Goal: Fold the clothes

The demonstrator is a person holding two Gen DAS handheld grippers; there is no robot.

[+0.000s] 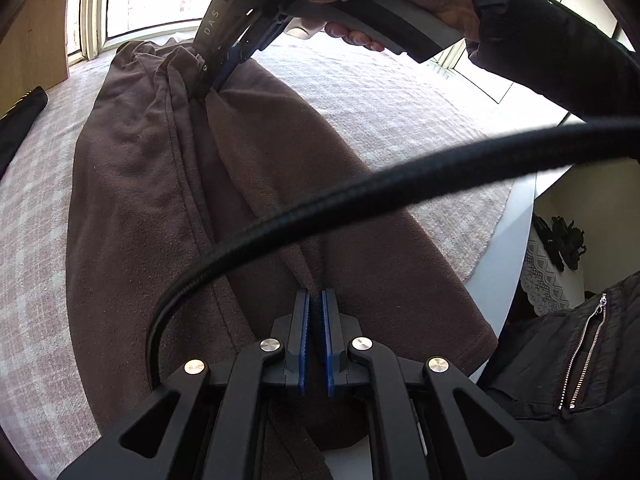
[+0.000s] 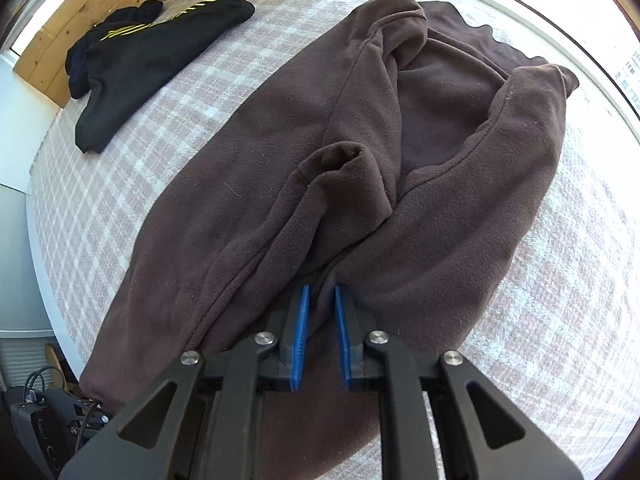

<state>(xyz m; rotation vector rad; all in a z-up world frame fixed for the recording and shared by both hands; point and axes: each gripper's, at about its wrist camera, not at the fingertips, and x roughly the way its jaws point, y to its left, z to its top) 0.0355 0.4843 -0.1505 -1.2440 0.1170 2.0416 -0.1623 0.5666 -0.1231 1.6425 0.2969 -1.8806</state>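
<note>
A brown fleece garment (image 1: 160, 200) lies lengthwise on the plaid-covered table (image 1: 36, 240); it also fills the middle of the right wrist view (image 2: 280, 152). My left gripper (image 1: 316, 296) is shut on a ridge of the fleece near the hem end. My right gripper (image 2: 322, 290) pinches a fold of the same fleece between its blue pads (image 2: 301, 320). In the left wrist view the right gripper (image 1: 206, 90) shows at the far end, tips buried in the fleece near the collar. A sleeve cuff (image 2: 344, 156) lies folded on top.
A black garment with yellow stripes (image 2: 152, 56) lies folded at the far left of the table. A black cable (image 1: 360, 200) arcs across the left wrist view. The table edge (image 1: 516, 232) is at the right, with a black zippered jacket (image 1: 576, 352) beside it. Wooden panels (image 2: 88, 12) stand behind.
</note>
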